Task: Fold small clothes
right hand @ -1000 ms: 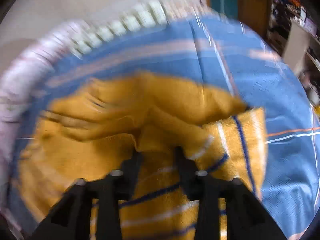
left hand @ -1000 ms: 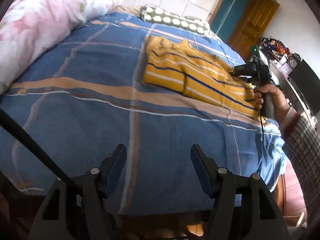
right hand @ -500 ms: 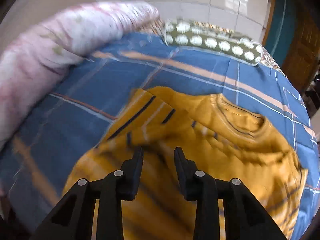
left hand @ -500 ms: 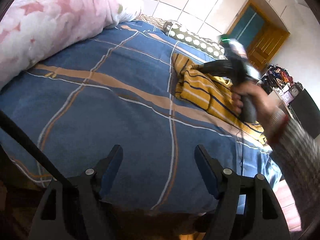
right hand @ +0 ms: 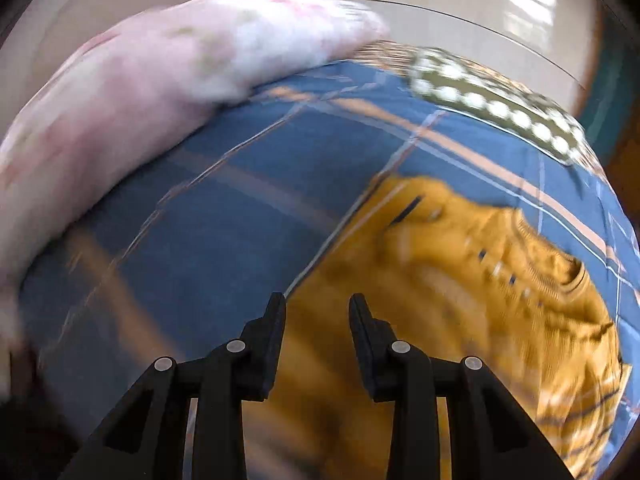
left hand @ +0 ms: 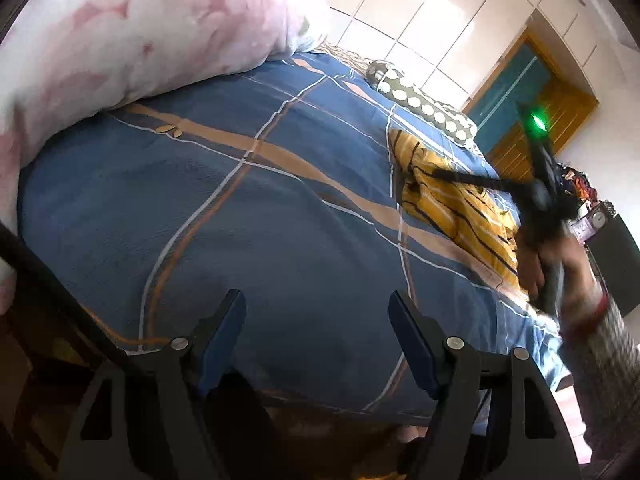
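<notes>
A mustard-yellow striped sweater (left hand: pixel 452 204) lies on the blue plaid bedspread (left hand: pixel 248 216) at the right side of the bed; it fills the lower right of the right wrist view (right hand: pixel 460 280), blurred. My left gripper (left hand: pixel 316 308) is open and empty, low over the near edge of the bed, far from the sweater. My right gripper (right hand: pixel 316 308) is open with a narrow gap, empty, above the sweater's left edge. In the left wrist view the right gripper (left hand: pixel 412 174) reaches over the sweater, held by a hand.
A pink floral duvet (left hand: pixel 140 40) is heaped along the left of the bed. A green dotted pillow (left hand: pixel 420 104) lies at the far end. A wooden door (left hand: pixel 532 120) and cluttered furniture (left hand: pixel 588 208) stand at the right.
My right gripper has let go of the sweater's fabric and swung left over its left edge. The left gripper has tilted, with the sweater now farther to its right.
</notes>
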Available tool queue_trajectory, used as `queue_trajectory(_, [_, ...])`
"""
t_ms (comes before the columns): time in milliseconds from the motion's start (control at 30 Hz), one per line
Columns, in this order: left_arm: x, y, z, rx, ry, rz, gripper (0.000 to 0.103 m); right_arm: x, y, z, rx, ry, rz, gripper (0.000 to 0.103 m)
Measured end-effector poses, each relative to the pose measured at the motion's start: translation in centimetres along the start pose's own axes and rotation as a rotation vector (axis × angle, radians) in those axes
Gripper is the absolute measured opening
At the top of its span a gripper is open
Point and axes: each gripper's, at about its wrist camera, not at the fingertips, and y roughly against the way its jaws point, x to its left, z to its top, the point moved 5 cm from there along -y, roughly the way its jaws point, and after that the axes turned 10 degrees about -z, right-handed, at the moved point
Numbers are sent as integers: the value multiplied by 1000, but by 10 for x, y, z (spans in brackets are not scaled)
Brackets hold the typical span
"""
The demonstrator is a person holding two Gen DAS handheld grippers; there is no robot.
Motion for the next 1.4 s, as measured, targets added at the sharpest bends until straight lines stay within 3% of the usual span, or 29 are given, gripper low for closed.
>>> queue_trajectory(100, [-2,-5,1,4,-13,3,73,38,12,-32,-33,152,-53,43])
queue_trajectory(233, [-11,-8,0,17,-30,-23,73,63,-19,-53,-16,320,-219,43])
queue_trajectory(267, [-13,-8,0,18,-37,-22,73,66,-30,-51,-28,345,-282,36])
queue_trajectory(300, [-14,-8,0,18,-43,-19,73,67,-35,-48,-27,335,-301,10])
queue_trajectory(333, [-14,-9,0,19,-45,-16,73,67,-41,-43,-4,292,-306,11])
queue_trajectory(433, [-13,-9,1,20,-33,-17,73,83,-29,-24,-14,188,-202,9])
queue_trajectory(533, [-13,-11,1,23,-36,-10,73,90,-21,-20,-33,178,-186,9])
queue_trajectory(667, [-17,-12,0,25,-50,-5,73,76,-37,-29,31,111,-119,9])
queue_trajectory(767, [-19,-14,0,32,-48,6,73,70,-28,-36,15,74,-89,13])
queue_trajectory(900, [-17,-15,0,32,-42,41,73,63,-3,-43,-19,1,-36,28])
queue_trajectory(967, [-16,-14,0,31,-40,53,73,55,11,-51,-36,-31,-29,36])
queue_trajectory(1133, [-24,-18,0,38,-72,77,73,13,38,-89,-42,-137,-42,38])
queue_trajectory(1400, [-40,-41,10,76,-122,123,73,-140,91,-191,-16,-467,-233,42])
